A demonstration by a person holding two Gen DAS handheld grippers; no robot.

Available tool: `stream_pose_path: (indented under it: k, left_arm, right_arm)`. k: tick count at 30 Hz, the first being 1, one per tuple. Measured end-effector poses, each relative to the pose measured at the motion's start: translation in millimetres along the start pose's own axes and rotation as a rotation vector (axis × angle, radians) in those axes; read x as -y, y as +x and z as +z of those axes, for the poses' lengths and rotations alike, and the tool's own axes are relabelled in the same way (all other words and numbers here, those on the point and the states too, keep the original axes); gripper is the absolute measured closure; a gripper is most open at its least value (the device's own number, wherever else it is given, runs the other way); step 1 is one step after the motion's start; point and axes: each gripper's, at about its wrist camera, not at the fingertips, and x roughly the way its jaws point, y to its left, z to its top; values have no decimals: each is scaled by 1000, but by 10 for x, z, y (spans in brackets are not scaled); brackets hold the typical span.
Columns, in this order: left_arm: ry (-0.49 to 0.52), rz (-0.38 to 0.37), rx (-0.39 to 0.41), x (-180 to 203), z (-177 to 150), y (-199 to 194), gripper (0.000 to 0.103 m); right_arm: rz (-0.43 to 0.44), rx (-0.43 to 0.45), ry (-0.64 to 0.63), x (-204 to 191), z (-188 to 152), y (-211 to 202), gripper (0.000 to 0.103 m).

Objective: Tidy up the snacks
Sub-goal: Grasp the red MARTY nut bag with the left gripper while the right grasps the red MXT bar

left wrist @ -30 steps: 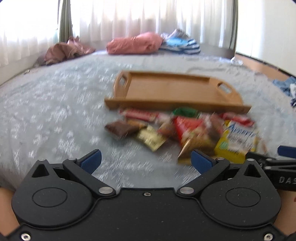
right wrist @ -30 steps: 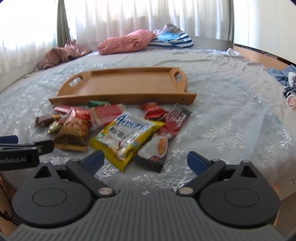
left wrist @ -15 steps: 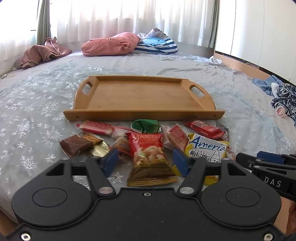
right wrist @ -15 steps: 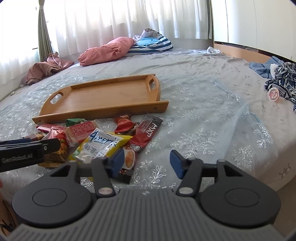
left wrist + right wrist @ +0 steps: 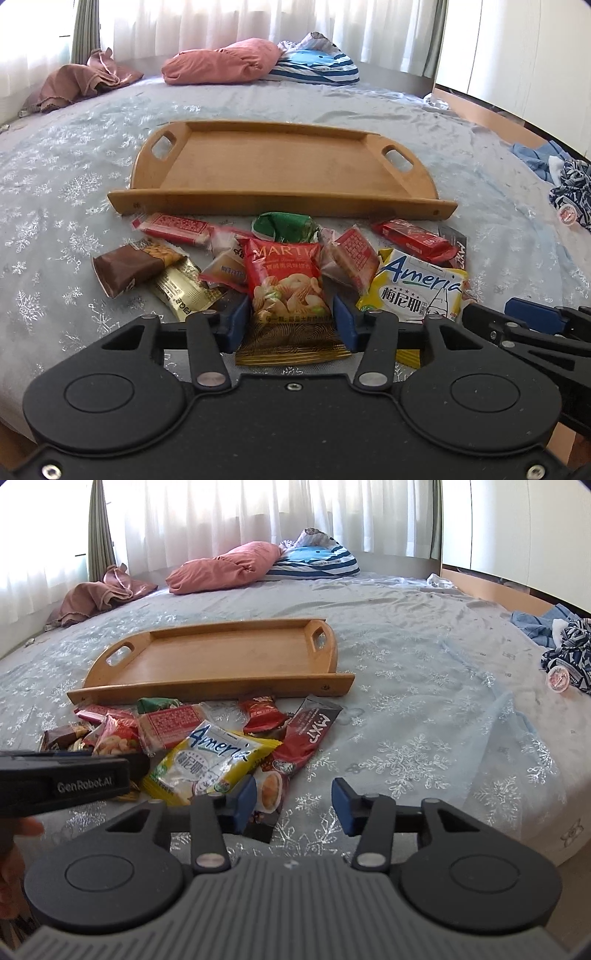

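Note:
A wooden tray [image 5: 280, 170] lies empty on the bed, also in the right wrist view [image 5: 221, 657]. Several snack packets lie heaped in front of it: a red Martin nut bag [image 5: 286, 288], a yellow Ameria bag [image 5: 417, 291] [image 5: 210, 764], a green packet [image 5: 284, 227], a brown bar [image 5: 125, 267], a dark red MXT stick [image 5: 310, 734]. My left gripper [image 5: 288, 325] is open, its pads either side of the nut bag's lower part, not pressing. My right gripper [image 5: 293, 803] is open and empty over the bedspread, right of the Ameria bag.
The bed has a pale blue snowflake bedspread [image 5: 424, 709]. Pink and striped pillows [image 5: 229, 66] lie at the far side, brown cloth [image 5: 77, 85] far left, and clothes [image 5: 565, 653] at the right edge. The left gripper's body [image 5: 62, 779] shows at left.
Both grippers have narrowed from wide open to partly open. The left gripper swung right and moved forward until it straddles the nut bag. The right gripper shifted right of the pile.

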Motion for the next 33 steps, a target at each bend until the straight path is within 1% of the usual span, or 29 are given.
stream_pose_path:
  k: [7, 17, 19, 21, 23, 27, 29, 31, 33]
  left_arm:
    - [-26, -8, 13, -63, 24, -79, 58]
    - [-12, 13, 52, -97, 117, -247, 58]
    - [-13, 15, 52, -112, 128, -253, 58]
    - [-16, 18, 51, -128, 127, -260, 58]
    - [-22, 20, 49, -145, 129, -262, 58]
    - [-37, 21, 40, -185, 125, -256, 58]
    - [-41, 21, 37, -203, 126, -250, 58]
    - [-45, 21, 35, -220, 123, -247, 58]
    - [-47, 20, 33, -231, 122, -244, 58]
  right_arm:
    - [1, -8, 11, -16, 55, 95, 49]
    - [-7, -37, 49, -71, 134, 303, 49]
    - [-12, -44, 52, -74, 141, 354, 43]
    - [-16, -43, 50, -77, 142, 380, 43]
    - [-19, -38, 44, -84, 134, 382, 51]
    - [-27, -28, 36, -83, 117, 365, 62]
    - [-45, -29, 36, -79, 118, 359, 70]
    - [-53, -30, 39, -73, 129, 349, 72]
    - [-53, -28, 55, -51, 135, 336, 73]
